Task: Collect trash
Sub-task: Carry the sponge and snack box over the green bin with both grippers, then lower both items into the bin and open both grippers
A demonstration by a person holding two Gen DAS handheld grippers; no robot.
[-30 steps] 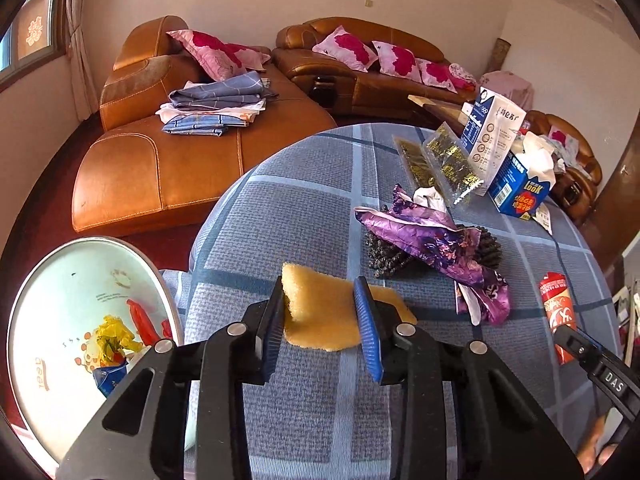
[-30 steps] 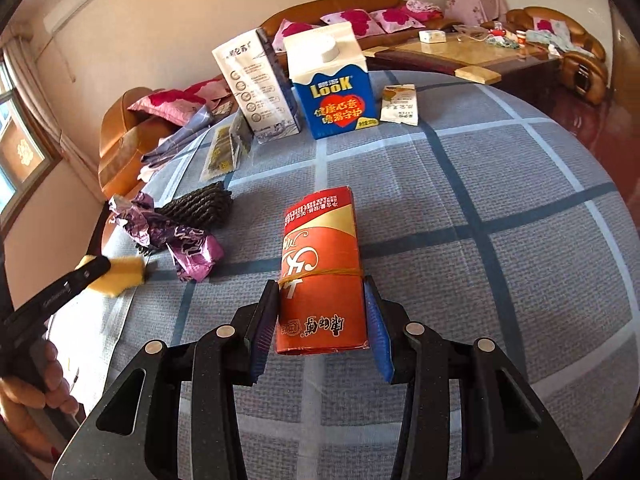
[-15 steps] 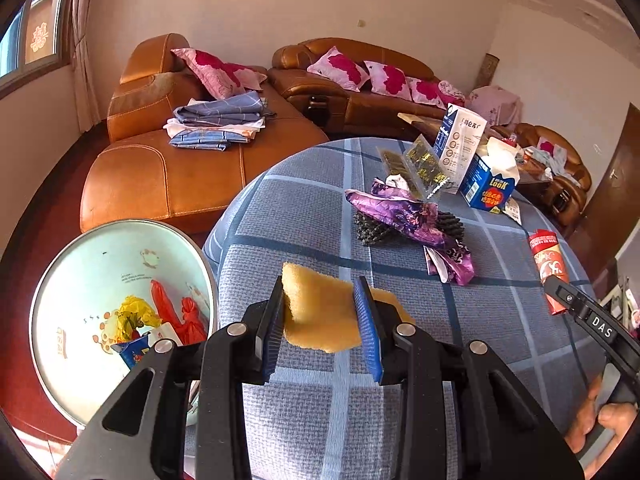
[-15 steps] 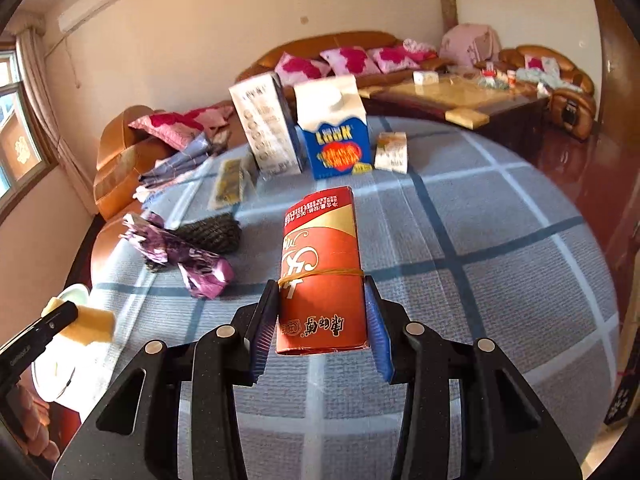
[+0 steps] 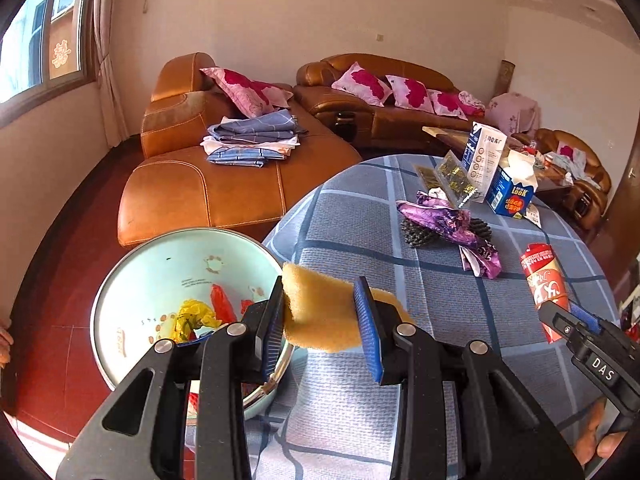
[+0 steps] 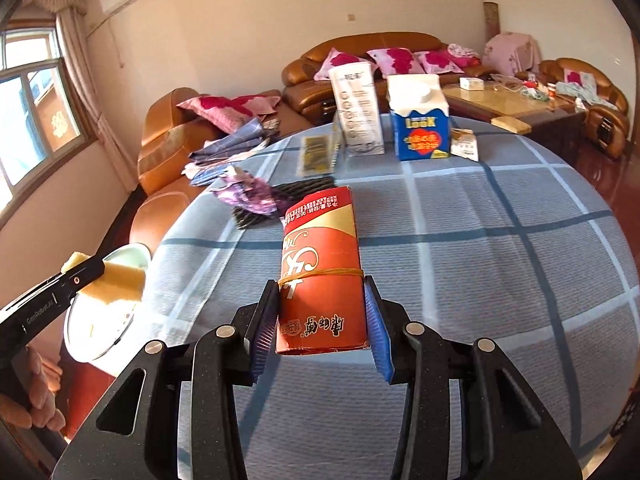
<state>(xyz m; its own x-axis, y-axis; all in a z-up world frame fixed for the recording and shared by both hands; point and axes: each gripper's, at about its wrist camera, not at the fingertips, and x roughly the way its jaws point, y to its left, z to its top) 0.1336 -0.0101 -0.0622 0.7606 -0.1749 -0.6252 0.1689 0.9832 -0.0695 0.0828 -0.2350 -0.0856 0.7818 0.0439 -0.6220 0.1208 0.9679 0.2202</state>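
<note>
At the bench edge, the left tool (image 5: 320,316) pinches a sponge (image 5: 316,312); the right tool (image 6: 322,320) pinches a carton (image 6: 320,272). Carry each fully over the bin (image 5: 160,264) before letting go.

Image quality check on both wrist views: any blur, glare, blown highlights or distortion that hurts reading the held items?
Left wrist: sharp; the sponge in the left tongs reads clearly; window blown out; strong fisheye bends the table edge. Right wrist: the red packet in the right tongs is crisp, while the purple wrapper and cartons behind look slightly smeared; dark corner vignetting in both.
</note>
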